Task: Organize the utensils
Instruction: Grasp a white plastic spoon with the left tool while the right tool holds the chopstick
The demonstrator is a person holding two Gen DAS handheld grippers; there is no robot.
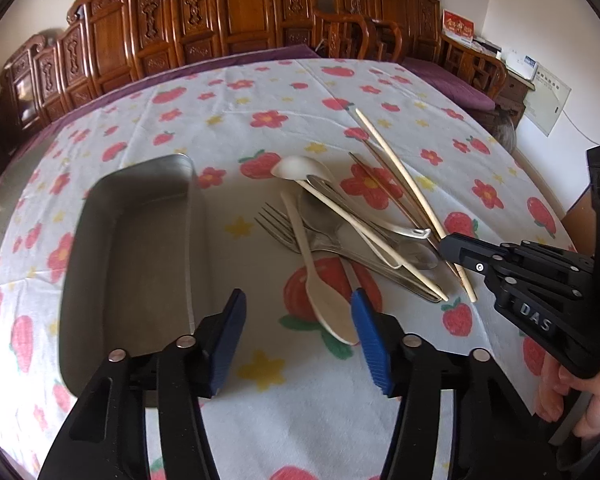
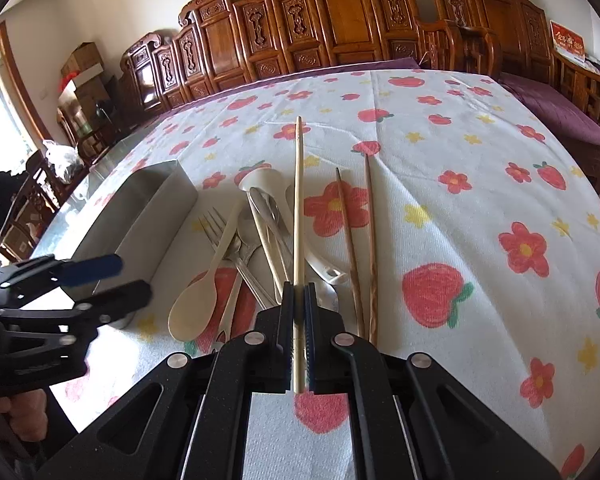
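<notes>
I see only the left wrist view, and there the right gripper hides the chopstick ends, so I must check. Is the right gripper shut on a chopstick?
Observer: Yes. The right gripper is shut on the pale chopstick, which runs straight between its pads.
Operator: Does it also hold the two dark chopsticks?
Observer: No. The dark chopsticks lie on the cloth to the right of its fingers, outside the grip.
</notes>
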